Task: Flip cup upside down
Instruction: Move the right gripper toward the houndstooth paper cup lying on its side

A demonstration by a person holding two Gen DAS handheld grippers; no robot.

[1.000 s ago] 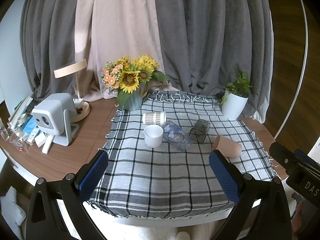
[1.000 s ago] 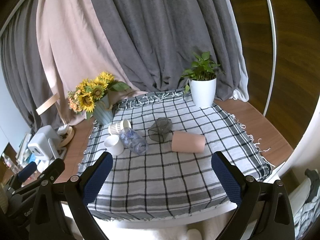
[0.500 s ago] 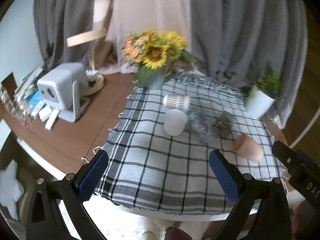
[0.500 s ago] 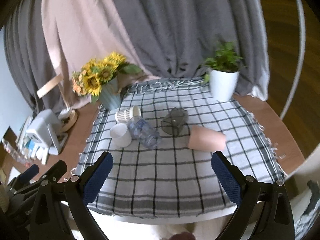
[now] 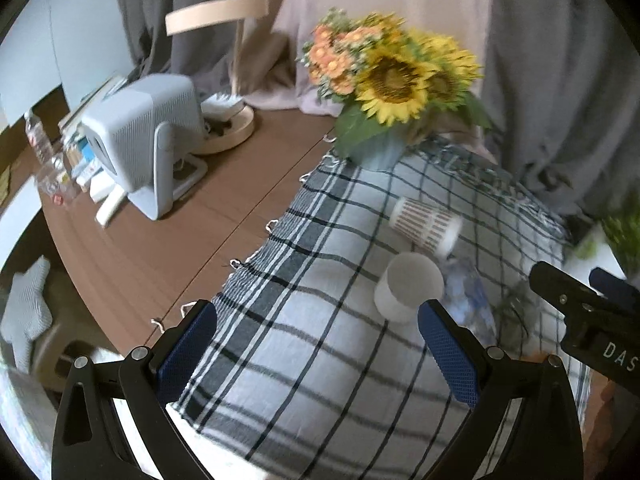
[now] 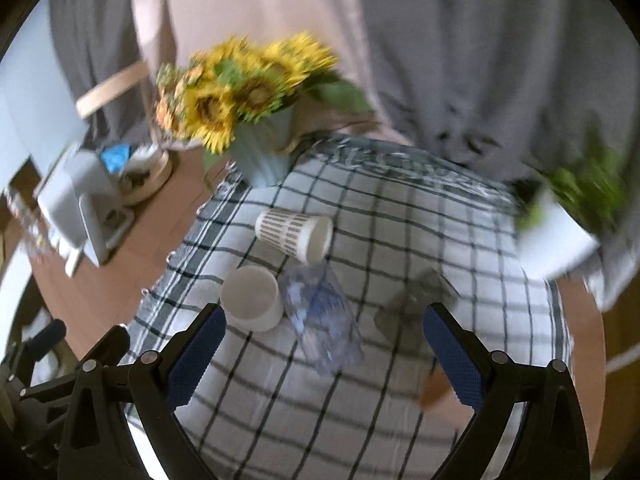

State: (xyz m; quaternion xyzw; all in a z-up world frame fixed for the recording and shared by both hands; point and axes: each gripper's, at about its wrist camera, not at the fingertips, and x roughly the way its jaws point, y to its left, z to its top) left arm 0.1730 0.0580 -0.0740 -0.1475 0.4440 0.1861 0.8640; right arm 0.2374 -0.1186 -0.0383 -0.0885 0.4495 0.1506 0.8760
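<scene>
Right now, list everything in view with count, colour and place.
white cup: 1, white, upright, cloth's left part
patterned paper cup: 1, white with brown marks, on its side behind the white cup
clear cup: 1, clear with blue print, on its side, mid-cloth
dark cup: 1, smoky grey, lying right of the clear cup
pink cup: 1, pink, near right, partly hidden
checked cloth: 1, black and white, on table
sunflower vase: 1, teal, far edge
potted plant: 1, white pot, far right
projector: 1, grey, left
lamp: 1, beige, behind it
left gripper: open
right gripper: open
</scene>
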